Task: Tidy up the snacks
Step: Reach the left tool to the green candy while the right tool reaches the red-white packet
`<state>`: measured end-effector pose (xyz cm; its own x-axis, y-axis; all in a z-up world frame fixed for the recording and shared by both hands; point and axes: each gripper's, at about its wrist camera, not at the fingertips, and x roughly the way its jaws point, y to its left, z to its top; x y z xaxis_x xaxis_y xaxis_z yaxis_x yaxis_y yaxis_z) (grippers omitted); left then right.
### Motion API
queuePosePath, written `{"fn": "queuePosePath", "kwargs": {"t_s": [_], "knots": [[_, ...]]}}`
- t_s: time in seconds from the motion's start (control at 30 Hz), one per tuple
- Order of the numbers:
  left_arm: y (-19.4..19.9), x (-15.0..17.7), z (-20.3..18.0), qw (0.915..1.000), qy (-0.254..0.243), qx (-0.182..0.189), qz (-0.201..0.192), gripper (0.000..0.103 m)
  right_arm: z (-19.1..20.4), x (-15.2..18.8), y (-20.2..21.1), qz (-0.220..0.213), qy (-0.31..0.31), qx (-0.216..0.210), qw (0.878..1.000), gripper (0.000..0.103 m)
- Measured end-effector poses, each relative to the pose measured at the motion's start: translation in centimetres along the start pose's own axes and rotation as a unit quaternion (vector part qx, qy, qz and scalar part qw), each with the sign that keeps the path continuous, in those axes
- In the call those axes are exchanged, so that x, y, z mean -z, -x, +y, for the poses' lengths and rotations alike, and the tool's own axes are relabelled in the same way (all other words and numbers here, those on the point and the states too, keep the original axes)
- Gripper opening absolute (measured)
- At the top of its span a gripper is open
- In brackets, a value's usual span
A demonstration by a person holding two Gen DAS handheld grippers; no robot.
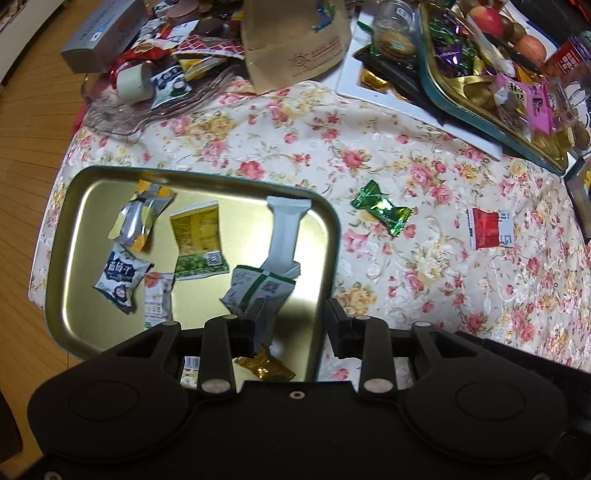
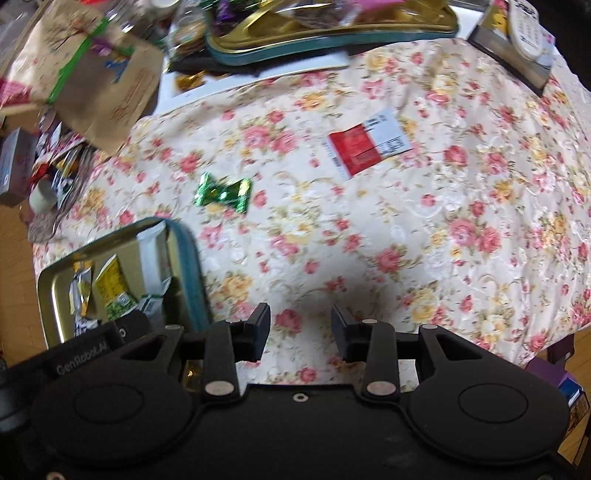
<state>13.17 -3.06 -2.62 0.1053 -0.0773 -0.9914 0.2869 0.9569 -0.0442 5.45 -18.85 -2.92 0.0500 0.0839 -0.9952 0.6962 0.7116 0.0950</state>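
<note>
A gold tray with a teal rim [image 1: 96, 206] lies on the flowered tablecloth and holds several snack packets: a blue-white one [image 1: 122, 277], a yellow-green one [image 1: 199, 240], a long white one [image 1: 284, 232] and a grey-green one [image 1: 258, 291]. My left gripper [image 1: 295, 326] hangs open over the tray's right edge with nothing between its fingers. To the right of the tray a green foil candy [image 1: 382, 212] and a red-and-white packet [image 1: 489, 229] lie loose on the cloth. My right gripper [image 2: 300, 325] stands open above bare cloth, nearer than the candy [image 2: 223, 194] and the packet [image 2: 369, 146]. The tray [image 2: 188, 258] is to its left.
At the back stand a second gold tray of sweets [image 1: 480, 110], a brown paper bag [image 1: 295, 40], a glass jar [image 1: 393, 29], a grey box [image 1: 103, 33] and a clear dish of wrappers [image 1: 122, 114]. A remote on a box [image 2: 524, 29] is at the far right. Wooden floor [image 1: 29, 147] lies beyond the left edge.
</note>
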Motion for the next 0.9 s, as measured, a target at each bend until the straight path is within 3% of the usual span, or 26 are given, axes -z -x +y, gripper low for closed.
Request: {"fn": "queuePosePath", "kwargs": {"t_s": [0.47, 0.9], "knots": [[-0.8, -3.2, -3.6, 1.0000, -0.007, 0.006, 0.003, 0.043, -4.4, -5.3, 0.0, -0.015, -0.058, -0.001, 0.998, 0.039], [-1.3, -5.4, -6.1, 0.9999, -0.012, 0.008, 0.001, 0.043, -7.1, -9.4, -1.0, -0.057, -0.120, -0.019, 0.991, 0.039]]}}
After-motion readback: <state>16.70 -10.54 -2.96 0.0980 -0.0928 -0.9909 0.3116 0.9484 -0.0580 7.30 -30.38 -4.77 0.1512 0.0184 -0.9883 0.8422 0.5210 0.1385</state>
